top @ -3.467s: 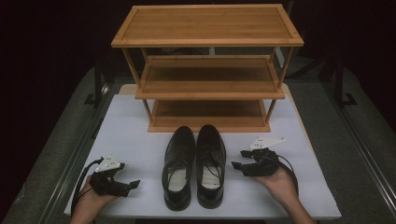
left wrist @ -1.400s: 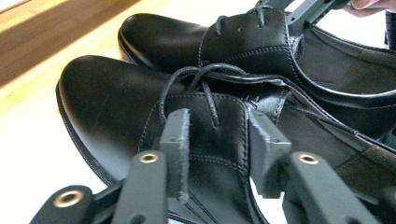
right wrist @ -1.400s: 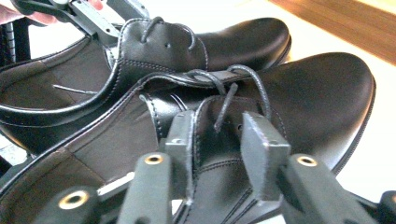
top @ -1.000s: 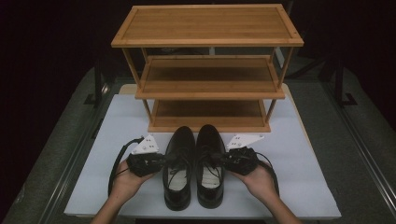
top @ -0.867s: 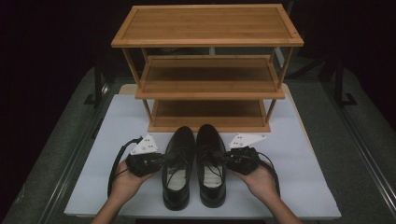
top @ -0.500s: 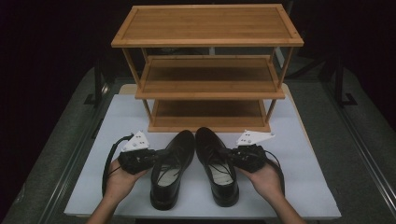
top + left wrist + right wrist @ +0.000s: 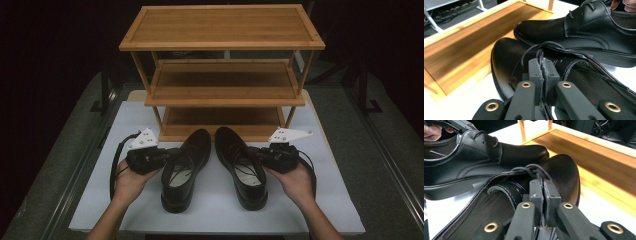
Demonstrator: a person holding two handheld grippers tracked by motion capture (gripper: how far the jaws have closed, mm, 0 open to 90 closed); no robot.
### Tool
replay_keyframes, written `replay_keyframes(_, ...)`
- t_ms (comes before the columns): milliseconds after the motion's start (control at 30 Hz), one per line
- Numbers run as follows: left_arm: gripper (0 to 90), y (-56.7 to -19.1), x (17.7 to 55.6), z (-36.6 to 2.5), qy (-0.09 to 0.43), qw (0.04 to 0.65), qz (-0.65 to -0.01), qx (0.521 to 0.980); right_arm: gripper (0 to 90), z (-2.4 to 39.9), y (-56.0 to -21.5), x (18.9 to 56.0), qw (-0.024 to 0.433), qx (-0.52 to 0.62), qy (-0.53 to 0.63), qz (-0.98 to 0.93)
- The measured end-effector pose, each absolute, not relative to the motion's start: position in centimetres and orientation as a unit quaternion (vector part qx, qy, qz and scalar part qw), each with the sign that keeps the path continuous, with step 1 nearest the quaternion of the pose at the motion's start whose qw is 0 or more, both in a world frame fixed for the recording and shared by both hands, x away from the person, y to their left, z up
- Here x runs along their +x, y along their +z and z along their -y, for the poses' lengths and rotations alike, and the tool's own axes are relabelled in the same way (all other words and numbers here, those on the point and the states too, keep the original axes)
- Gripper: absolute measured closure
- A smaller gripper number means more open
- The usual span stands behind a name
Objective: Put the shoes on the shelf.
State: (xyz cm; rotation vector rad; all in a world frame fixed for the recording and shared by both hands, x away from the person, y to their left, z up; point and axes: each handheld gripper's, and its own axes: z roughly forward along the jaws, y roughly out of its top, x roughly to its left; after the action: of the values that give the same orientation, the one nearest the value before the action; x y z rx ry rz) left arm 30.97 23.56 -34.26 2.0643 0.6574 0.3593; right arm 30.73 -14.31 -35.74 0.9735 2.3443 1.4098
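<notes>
- Your left claw (image 7: 543, 75) is pinched tight on the thin upper edge of the left black leather lace-up shoe (image 7: 184, 167), right by the laces; gripping the rim there gives you a firm hold without crushing the toe.
- Your right claw (image 7: 544, 195) is pinched the same way on the edge of the right black leather lace-up shoe (image 7: 242, 165), so each hand carries one shoe of the pair.
- Both shoes sit low over the white desk (image 7: 300, 210), toes close together and pointing at the bottom shelf of the three-tier bamboo shoe rack (image 7: 222, 95), heels splayed out towards you. I judge that angle suits sliding them toe-first into the lowest tier.
- The high view gives you the whole layout: the rack's three shelves, both shoes just in front of it, your hands at the outer sides.
- The two gripper views give what that one cannot: the pads pressed flat on leather, and how near each toe is to the shelf board (image 7: 461, 47).
</notes>
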Motion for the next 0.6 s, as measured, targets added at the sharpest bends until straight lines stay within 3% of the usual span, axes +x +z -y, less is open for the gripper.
replay_keyframes(600,87.7,-34.8,37.2,-20.9,0.163,0.469,-0.27,0.825,86.7,15.4,-35.6,36.3,0.147,0.363,0.479,-0.786)
